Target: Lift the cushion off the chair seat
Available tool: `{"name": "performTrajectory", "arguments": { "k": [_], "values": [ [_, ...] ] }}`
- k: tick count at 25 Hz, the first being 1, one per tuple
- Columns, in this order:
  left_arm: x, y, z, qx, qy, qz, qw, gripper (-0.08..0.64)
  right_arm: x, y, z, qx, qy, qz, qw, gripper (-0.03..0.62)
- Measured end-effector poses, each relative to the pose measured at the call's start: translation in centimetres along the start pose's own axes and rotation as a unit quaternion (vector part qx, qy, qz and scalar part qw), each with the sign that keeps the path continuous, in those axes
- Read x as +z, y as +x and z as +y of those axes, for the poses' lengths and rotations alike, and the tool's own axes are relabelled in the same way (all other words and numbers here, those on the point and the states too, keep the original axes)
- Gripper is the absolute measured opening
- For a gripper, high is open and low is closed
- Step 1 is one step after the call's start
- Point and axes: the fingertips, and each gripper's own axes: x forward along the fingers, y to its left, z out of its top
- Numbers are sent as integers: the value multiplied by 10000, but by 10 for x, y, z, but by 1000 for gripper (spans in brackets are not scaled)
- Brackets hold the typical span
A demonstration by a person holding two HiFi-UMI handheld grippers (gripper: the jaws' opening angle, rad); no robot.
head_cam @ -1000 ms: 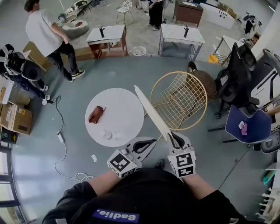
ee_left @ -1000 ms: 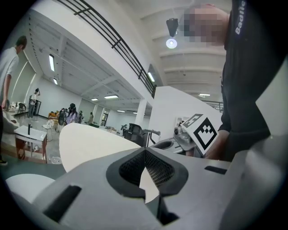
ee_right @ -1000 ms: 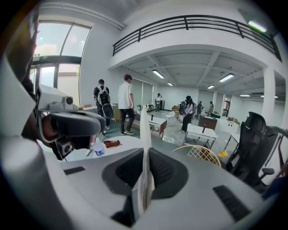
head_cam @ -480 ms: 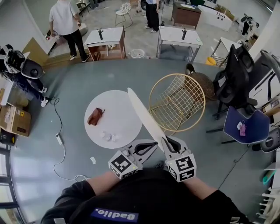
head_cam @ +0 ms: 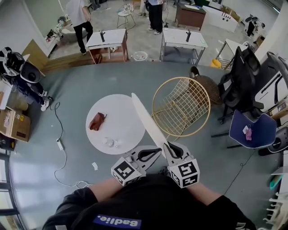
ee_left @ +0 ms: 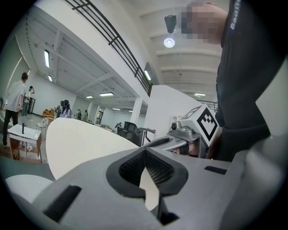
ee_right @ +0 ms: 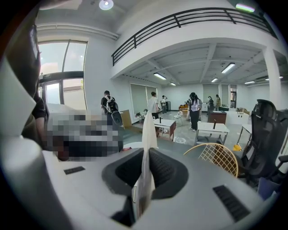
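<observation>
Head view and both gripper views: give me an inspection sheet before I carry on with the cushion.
Surface: grey floor; round white table left of the chair.
Job's things: cushion held up on edge; wire chair behind it, its seat looks bare.
Clutter: brown item and small white bits on the table.
Grippers: right gripper has its fingers clamped on the cushion's edge; left gripper is beside the cushion, fingers look together, nothing between them.
Cables: one cable trails over the floor left of the table.
Surroundings: office chairs at right; desks and people standing beyond.
</observation>
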Motion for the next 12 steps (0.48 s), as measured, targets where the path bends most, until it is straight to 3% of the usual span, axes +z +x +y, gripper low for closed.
{"name": "performTrajectory", "arguments": {
  "k": [12],
  "values": [
    [1, -1, -1, -97, 16, -92, 9999, 14, 2, 2, 4, 45, 24, 20, 10000, 44]
  ]
}}
